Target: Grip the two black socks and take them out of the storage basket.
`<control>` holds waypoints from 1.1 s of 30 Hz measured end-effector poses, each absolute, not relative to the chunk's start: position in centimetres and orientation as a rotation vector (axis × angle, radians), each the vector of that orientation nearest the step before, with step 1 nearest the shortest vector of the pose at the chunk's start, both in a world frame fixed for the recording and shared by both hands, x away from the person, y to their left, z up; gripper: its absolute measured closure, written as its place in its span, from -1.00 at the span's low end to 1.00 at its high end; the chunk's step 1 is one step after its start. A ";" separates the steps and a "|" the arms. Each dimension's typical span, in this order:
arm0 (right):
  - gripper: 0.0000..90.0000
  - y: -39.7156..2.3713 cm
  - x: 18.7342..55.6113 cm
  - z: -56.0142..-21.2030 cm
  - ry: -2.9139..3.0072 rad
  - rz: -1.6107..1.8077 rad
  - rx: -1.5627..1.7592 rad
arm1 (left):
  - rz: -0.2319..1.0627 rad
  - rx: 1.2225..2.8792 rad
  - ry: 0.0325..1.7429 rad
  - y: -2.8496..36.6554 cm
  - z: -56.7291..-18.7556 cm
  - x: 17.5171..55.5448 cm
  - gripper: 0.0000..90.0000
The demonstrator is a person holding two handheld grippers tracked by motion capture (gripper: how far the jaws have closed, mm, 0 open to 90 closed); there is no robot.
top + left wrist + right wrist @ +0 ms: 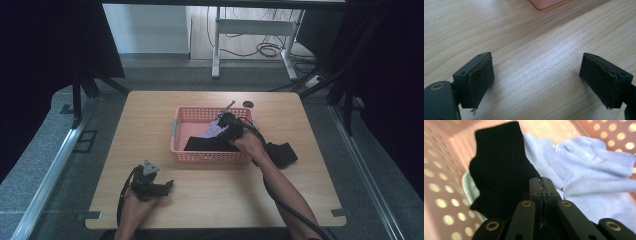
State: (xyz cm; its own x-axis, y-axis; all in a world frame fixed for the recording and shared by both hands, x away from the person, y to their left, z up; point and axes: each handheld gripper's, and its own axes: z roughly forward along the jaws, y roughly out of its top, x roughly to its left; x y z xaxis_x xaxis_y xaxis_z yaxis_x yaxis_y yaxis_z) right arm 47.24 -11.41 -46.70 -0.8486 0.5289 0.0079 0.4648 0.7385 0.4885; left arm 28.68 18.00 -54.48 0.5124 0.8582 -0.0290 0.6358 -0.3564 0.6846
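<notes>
on the wooden table the right gripper sits pressed together inside the pink basket, black sock just beside its tips; left gripper spread apart

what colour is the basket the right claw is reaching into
Pink, with small round holes in its walls. The basket shows whole in the high view.

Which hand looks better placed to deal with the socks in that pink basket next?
Right. The right gripper is inside the pink basket, jaws shut beside the black sock and lilac socks. The left gripper rests open over bare table.
</notes>
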 end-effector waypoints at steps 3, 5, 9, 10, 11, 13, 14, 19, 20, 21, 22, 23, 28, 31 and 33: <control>0.97 -11.6 47.0 -45.8 2.797 0.770 0.800 | 0.445 2.111 1.215 18.0 -54.5 28.7 -0.73; 0.97 -11.7 46.9 -45.2 2.791 0.788 0.792 | 0.445 2.111 1.214 18.0 -54.5 28.7 -0.73; 0.97 -11.9 46.5 -44.1 2.773 0.823 0.779 | 0.446 2.111 1.214 18.0 -54.5 28.7 -0.73; 0.97 -12.0 46.5 -43.9 2.770 0.835 0.777 | 0.446 2.110 1.215 18.0 -54.5 28.7 -0.73; 0.97 -12.1 46.4 -43.6 2.767 0.851 0.778 | 0.446 2.111 1.215 18.0 -54.5 28.7 -0.73; 0.97 -12.3 46.3 -43.1 2.758 0.865 0.775 | 0.445 2.109 1.215 18.0 -54.5 28.7 -0.73; 0.97 -12.3 46.2 -42.9 2.754 0.873 0.776 | 0.445 2.109 1.215 18.0 -54.5 28.7 -0.73; 0.97 -12.9 45.9 -41.6 2.735 0.933 0.774 | 0.446 2.108 1.214 18.0 -54.5 28.7 -0.73; 0.97 -13.0 45.9 -41.3 2.730 0.942 0.775 | 0.445 2.108 1.214 18.0 -54.5 28.7 -0.73; 0.97 -13.1 45.8 -41.0 2.726 0.948 0.772 | 0.445 2.108 1.214 18.0 -54.5 28.7 -0.73; 0.97 -13.2 45.7 -40.8 2.719 0.953 0.775 | 0.445 2.109 1.214 18.0 -54.5 28.7 -0.73; 0.97 -13.3 45.7 -40.6 2.716 0.957 0.773 | 0.446 2.108 1.214 18.0 -54.5 28.7 -0.73; 0.97 -14.1 45.4 -39.5 2.693 0.993 0.774 | 0.446 2.108 1.214 18.0 -54.5 28.7 -0.73; 0.97 -14.5 45.2 -38.9 2.676 1.012 0.781 | 0.446 2.109 1.215 18.0 -54.5 28.7 -0.73; 0.97 -14.8 45.1 -38.5 2.666 1.024 0.784 | 0.445 2.109 1.214 18.0 -54.5 28.7 -0.73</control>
